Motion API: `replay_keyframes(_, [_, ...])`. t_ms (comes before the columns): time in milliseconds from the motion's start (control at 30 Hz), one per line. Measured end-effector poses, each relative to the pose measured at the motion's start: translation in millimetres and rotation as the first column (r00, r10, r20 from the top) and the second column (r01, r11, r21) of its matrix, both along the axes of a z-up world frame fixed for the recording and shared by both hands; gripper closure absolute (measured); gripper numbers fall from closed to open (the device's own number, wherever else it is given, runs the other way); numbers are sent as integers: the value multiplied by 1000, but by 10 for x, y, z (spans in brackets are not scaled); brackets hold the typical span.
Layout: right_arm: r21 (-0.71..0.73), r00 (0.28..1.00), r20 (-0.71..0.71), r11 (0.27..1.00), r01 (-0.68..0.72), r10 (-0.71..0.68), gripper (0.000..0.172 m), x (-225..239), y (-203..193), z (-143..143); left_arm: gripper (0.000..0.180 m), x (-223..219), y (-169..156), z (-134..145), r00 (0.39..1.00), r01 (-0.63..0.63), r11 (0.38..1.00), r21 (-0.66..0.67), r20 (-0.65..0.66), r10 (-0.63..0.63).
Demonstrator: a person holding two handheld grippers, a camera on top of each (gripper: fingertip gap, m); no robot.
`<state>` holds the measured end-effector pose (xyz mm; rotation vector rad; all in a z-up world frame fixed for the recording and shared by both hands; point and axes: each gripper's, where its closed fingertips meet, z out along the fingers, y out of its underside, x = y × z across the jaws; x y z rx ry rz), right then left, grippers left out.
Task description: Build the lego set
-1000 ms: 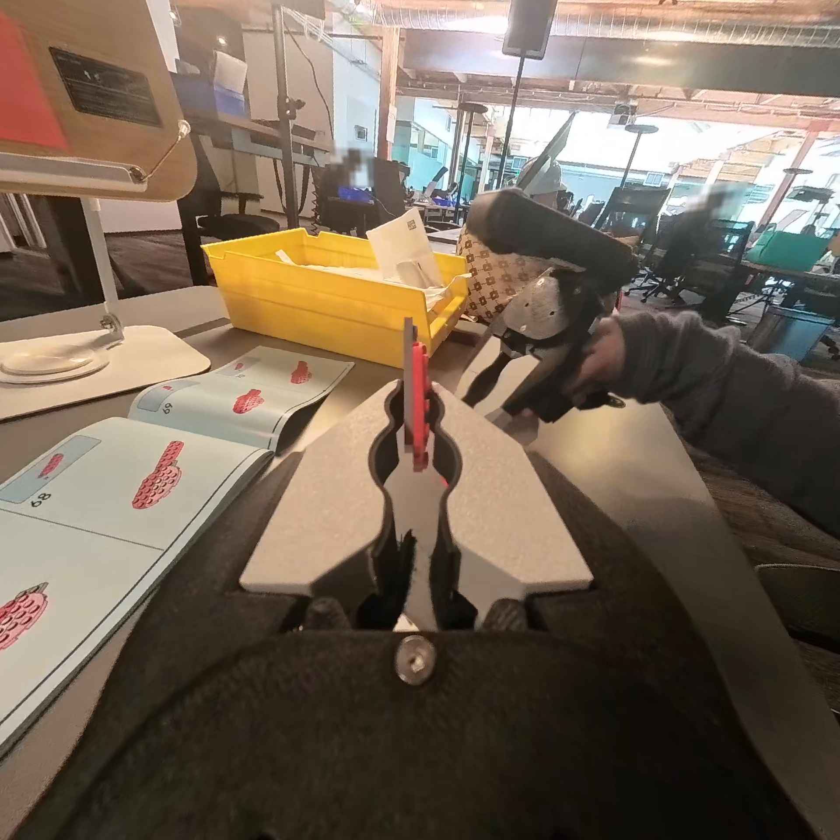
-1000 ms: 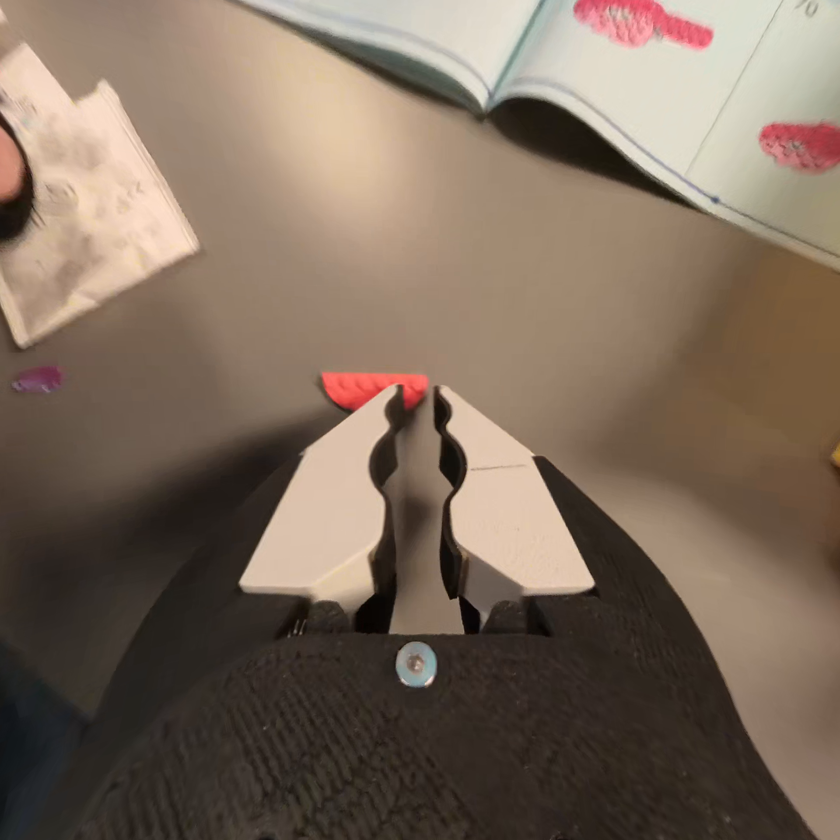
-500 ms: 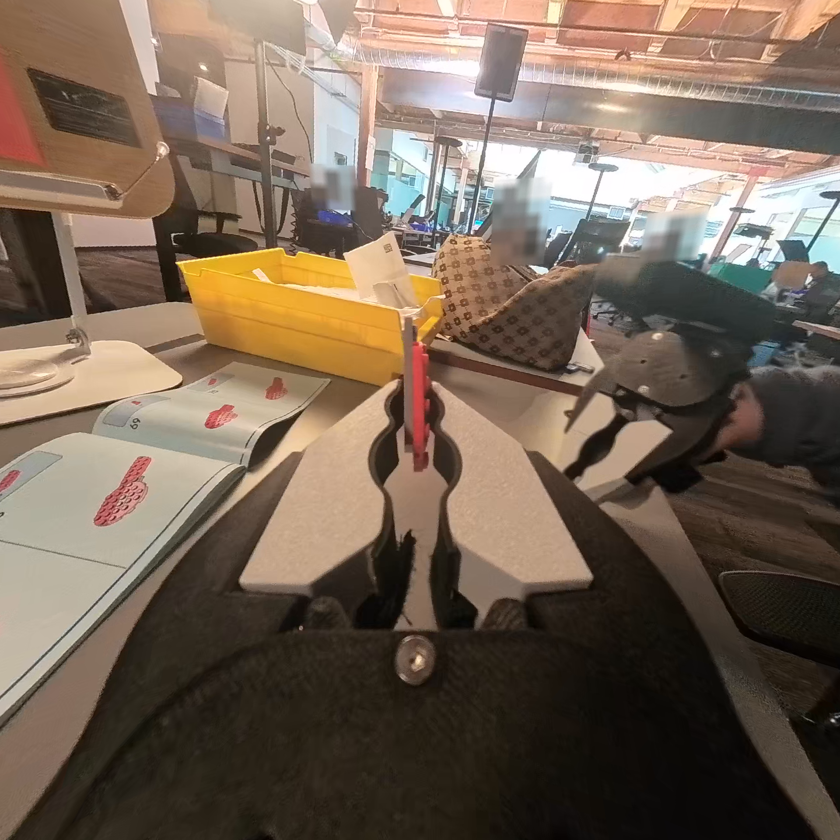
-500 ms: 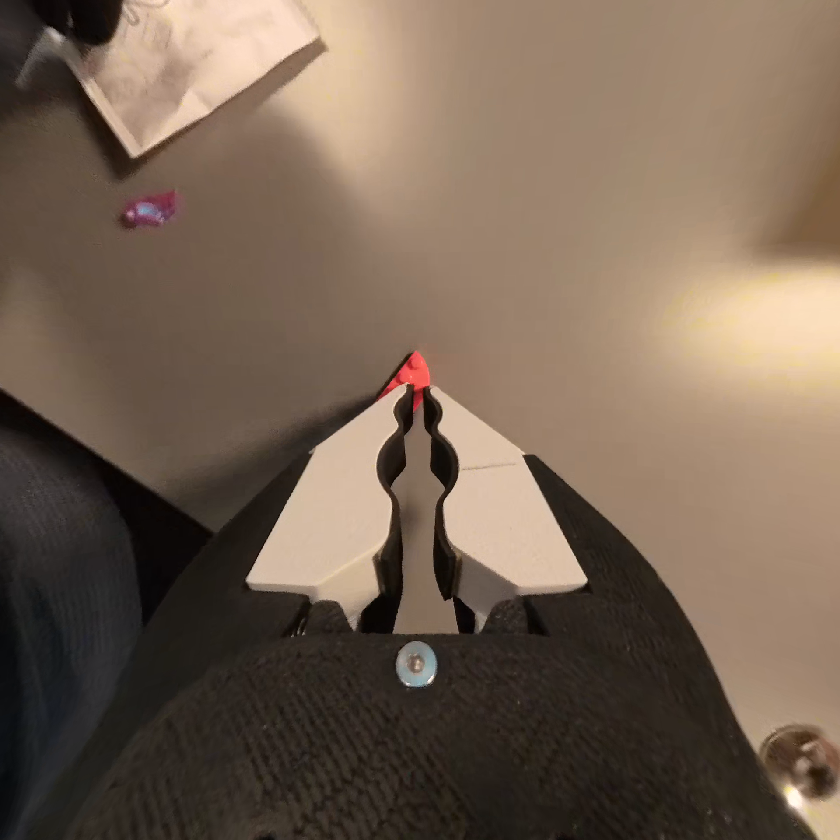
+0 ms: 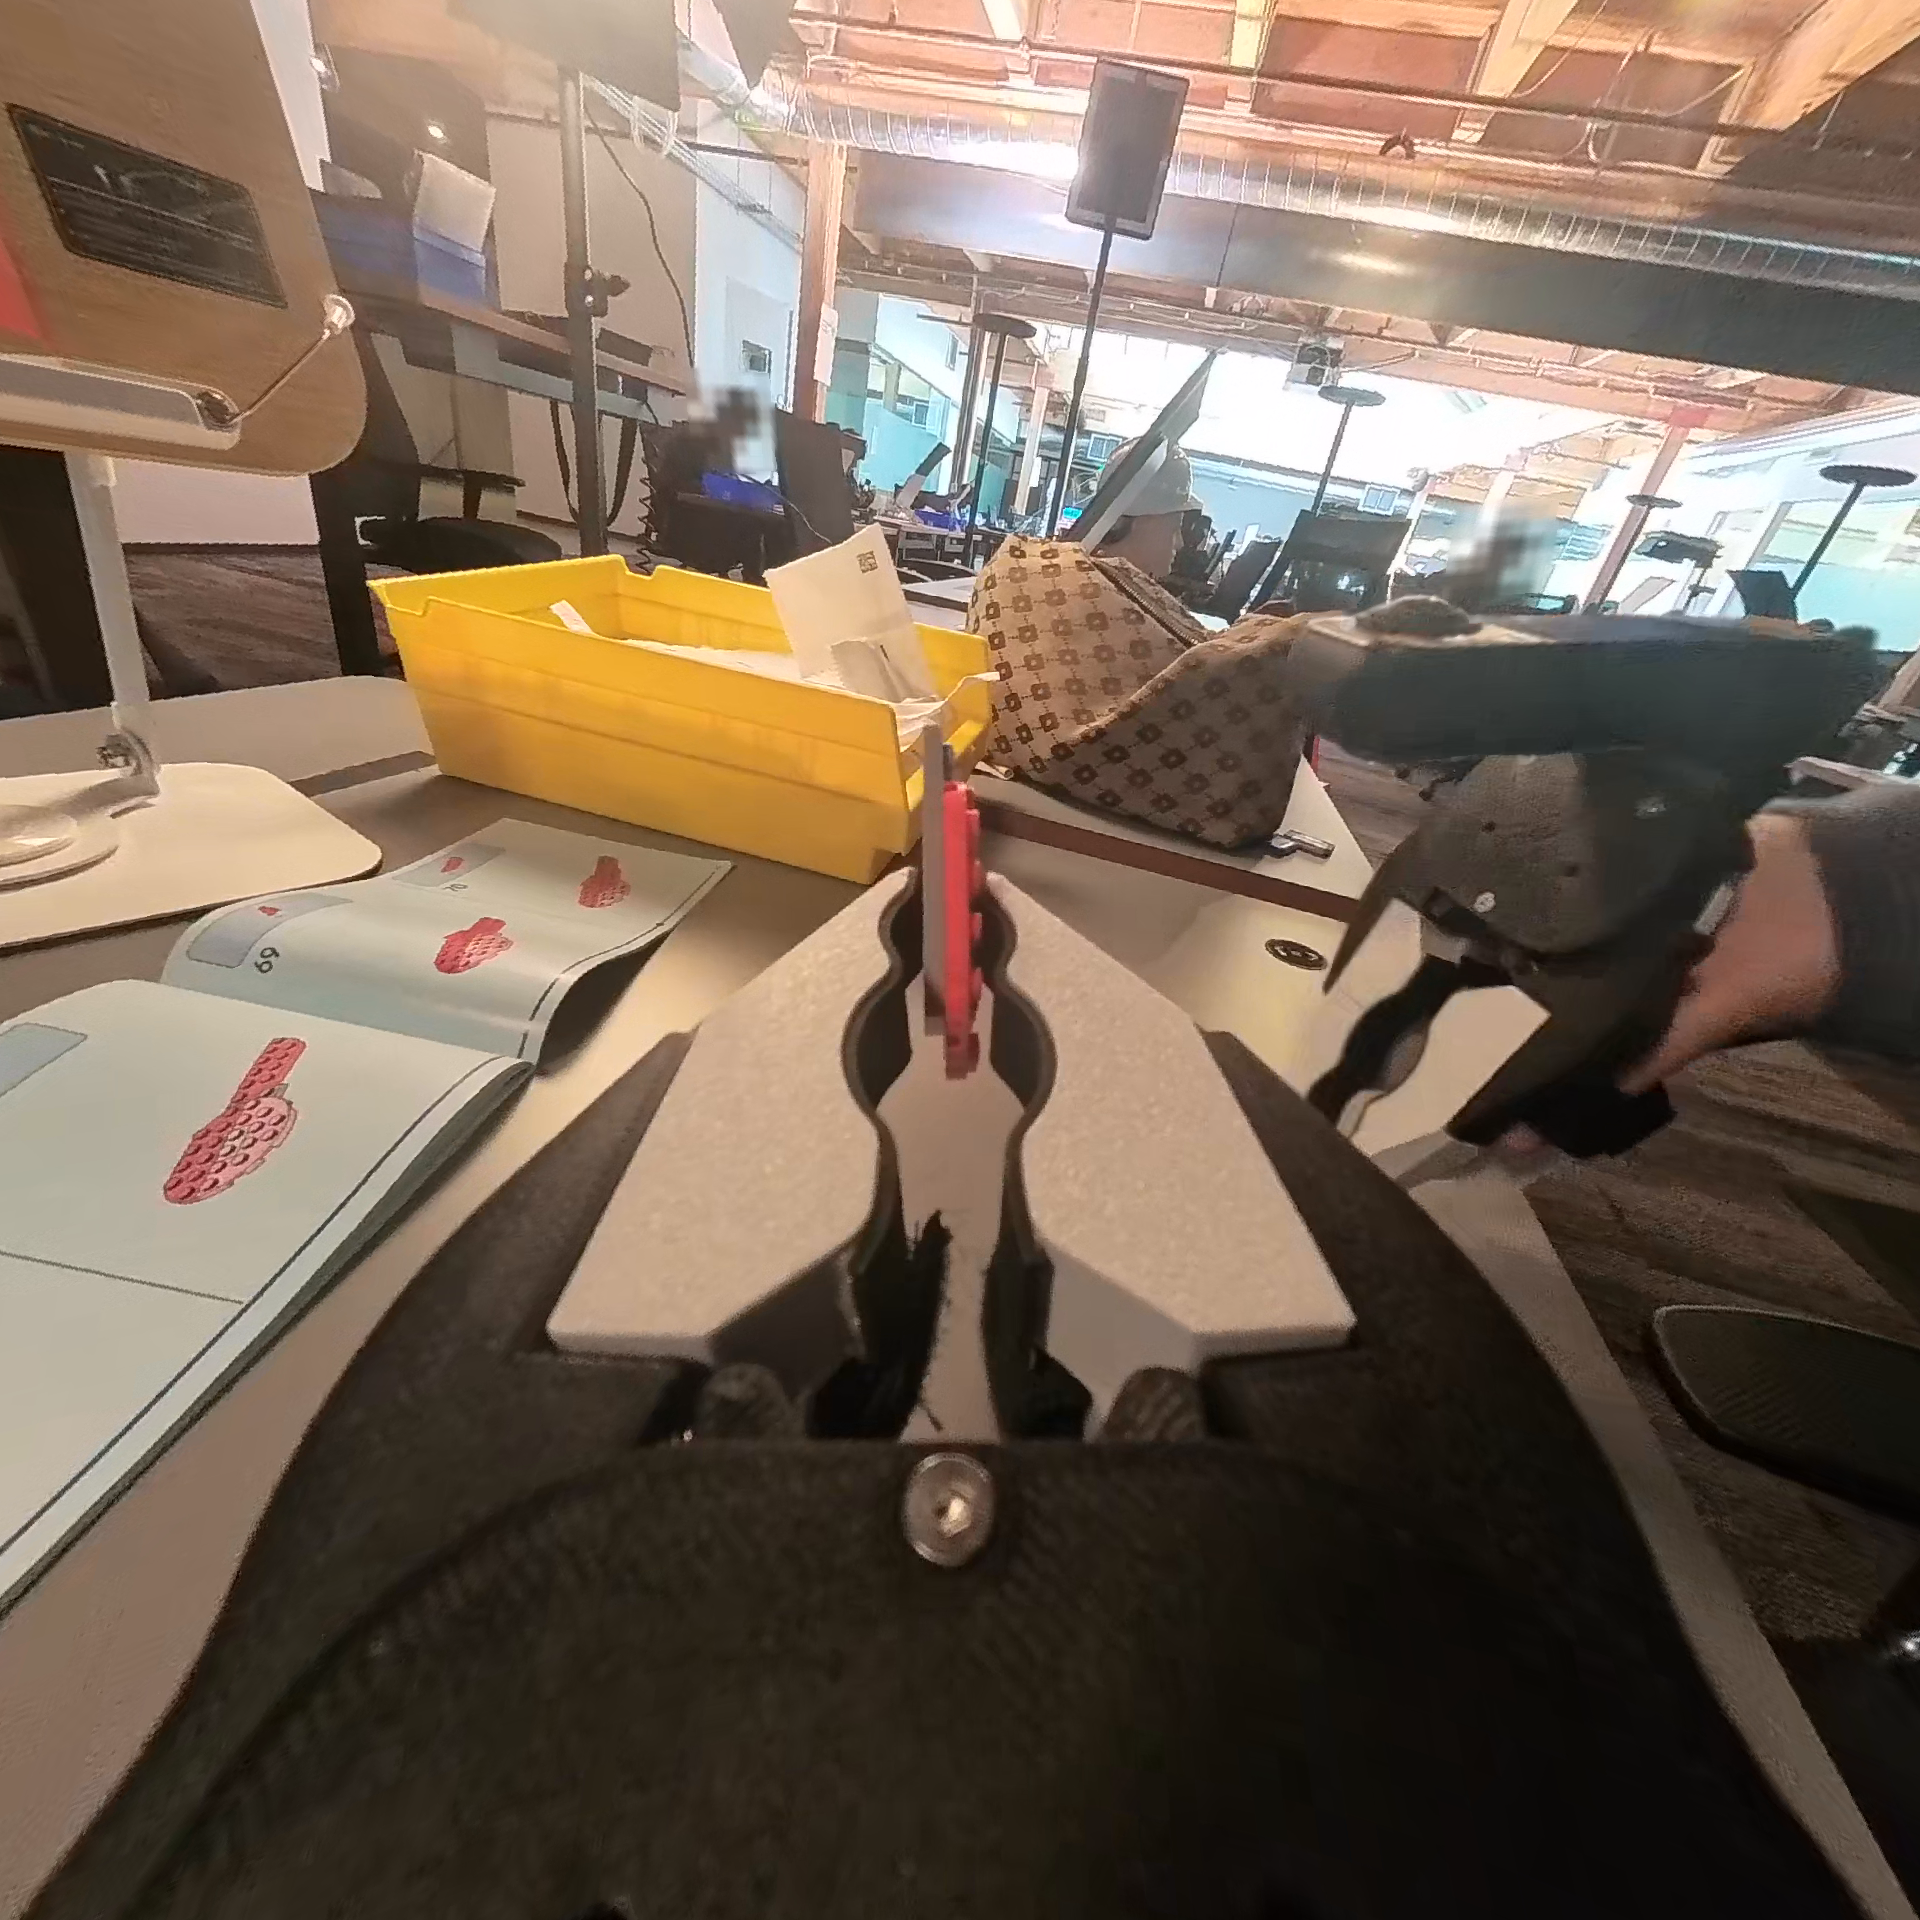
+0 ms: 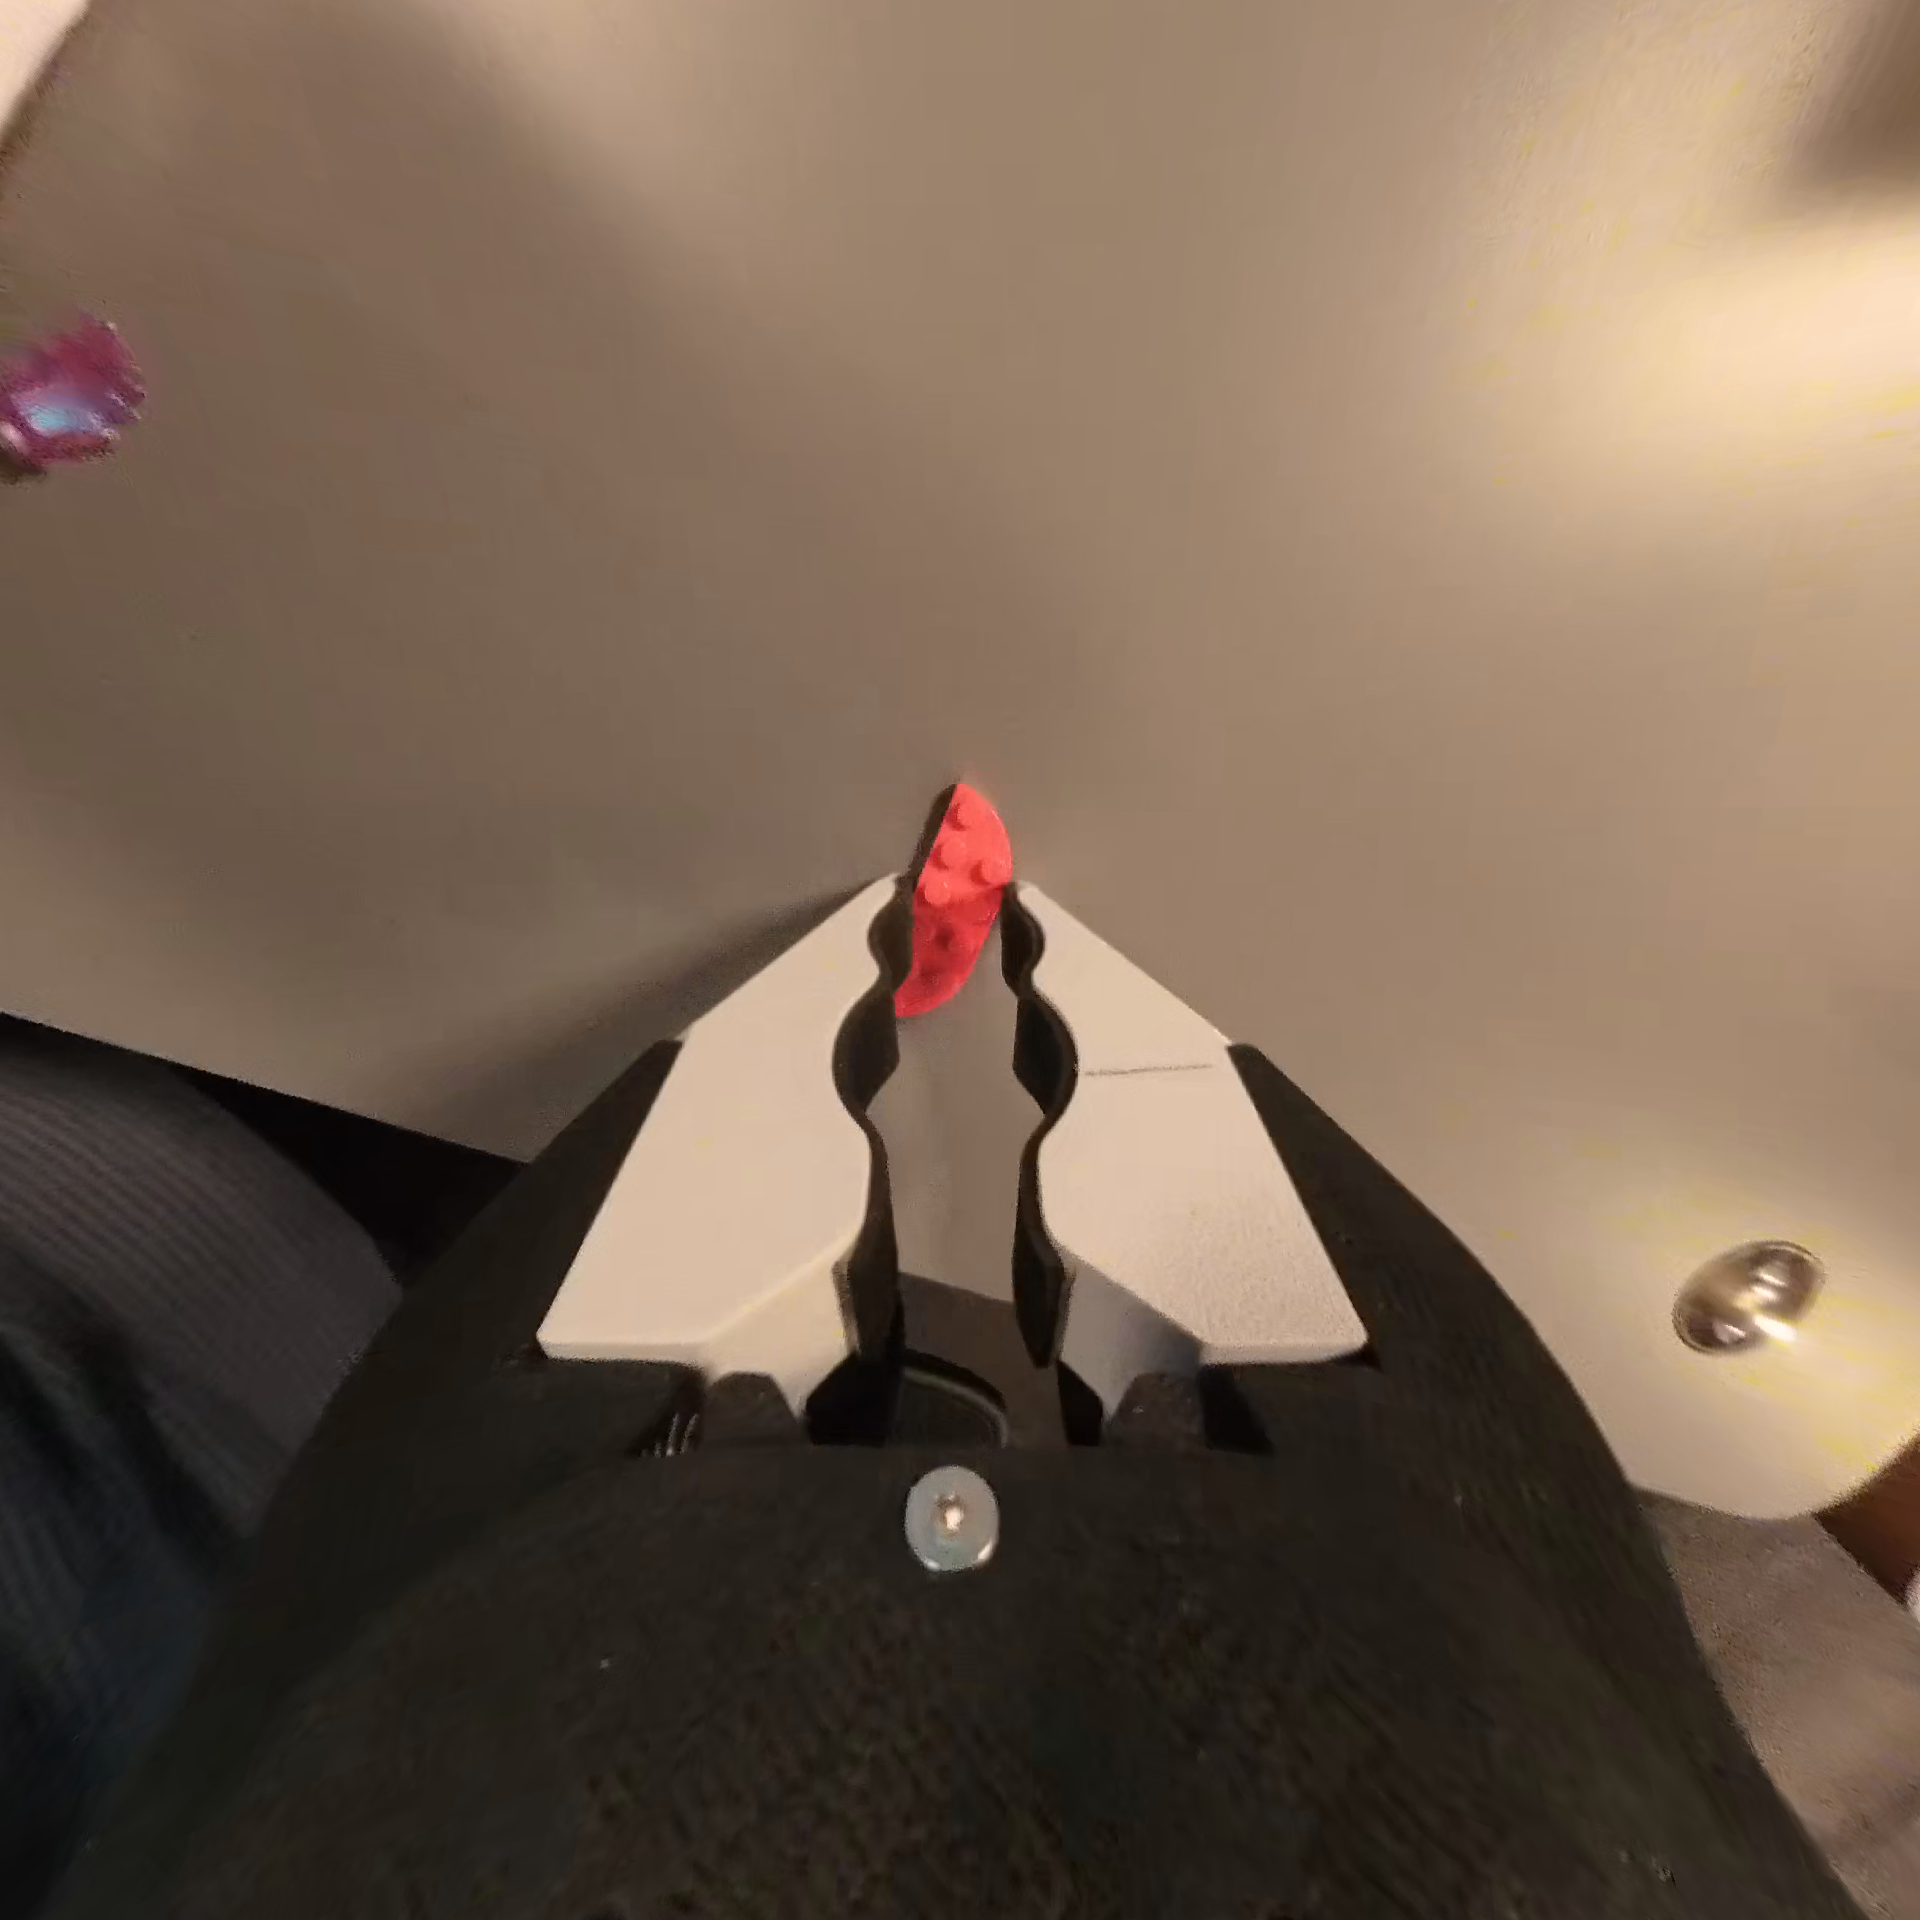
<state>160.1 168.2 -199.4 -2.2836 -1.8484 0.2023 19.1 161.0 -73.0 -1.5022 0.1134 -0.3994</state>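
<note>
My left gripper (image 5: 951,883) is shut on a thin grey-and-red studded plate assembly (image 5: 956,914), which it holds upright and edge-on above the grey table (image 5: 1247,935). My right gripper (image 6: 956,883) points down at the table (image 6: 935,416) with its jaws parted. A small red rounded studded plate (image 6: 951,914) lies slanted between its fingertips, studs facing me, and is not clamped. The right gripper also shows in the left wrist view (image 5: 1340,1049), held by a person's hand (image 5: 1745,977) at the right.
An open instruction booklet (image 5: 260,1091) lies at the left, behind it a yellow bin (image 5: 665,748) with paper bags. A patterned bag (image 5: 1143,717) sits beyond it and a stand's white base (image 5: 156,862) at far left. A purple piece (image 6: 62,405) and a metal disc (image 6: 1745,1294) are on the table. Some 20 cm of space lies between my two pairs of fingers. The purple piece (image 6: 62,405) is about 15 cm from both grippers' fingertips.
My right gripper pinched the red plate by its edge half a second ago; its jaws have since parted and the plate now lies slanted between them. The left grasp is unchanged.
</note>
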Motion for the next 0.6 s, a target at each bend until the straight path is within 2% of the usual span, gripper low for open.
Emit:
replay_keyframes(133, [23,999,23,999,-29,28,158,-22,0,5,174,43,6,-23,1000,11,1000,-1,-5,-11])
replay_keyframes(200, [7,995,-98,1000,6,-5,158,-143,43,55,174,69,18,-52,1000,10,1000,-14,-17,-11])
replay_keyframes(267, [1,937,-344,998,60,-56,158,-382,114,270,174,93,33,-86,1000,4,999,-33,-27,-4])
replay_keyframes(300, [-6,866,-493,996,91,-82,158,-516,152,455,174,101,42,-105,1000,-5,999,-45,-29,3])
replay_keyframes(333, [-16,761,-642,994,109,-94,158,-643,171,691,174,125,48,-118,1000,-4,999,-53,-30,2])
replay_keyframes(367, [-27,624,-775,992,126,-101,158,-741,179,962,174,155,49,-118,999,-2,999,-51,-33,0])
replay_keyframes(433, [-70,344,-931,983,169,-125,158,-818,173,1447,174,196,51,-112,998,-20,999,-39,-59,18])
replay_keyframes(467, [-88,236,-963,979,185,-131,158,-833,159,1617,174,209,53,-107,996,-38,999,-33,-80,35])
replay_keyframes(533, [-79,90,-991,976,201,-99,158,-881,92,1838,174,254,40,-62,994,-55,998,-7,-99,54])
replay_keyframes(600, [-51,23,-998,973,224,-57,158,-960,31,1907,174,322,11,3,992,-53,998,23,-111,56])
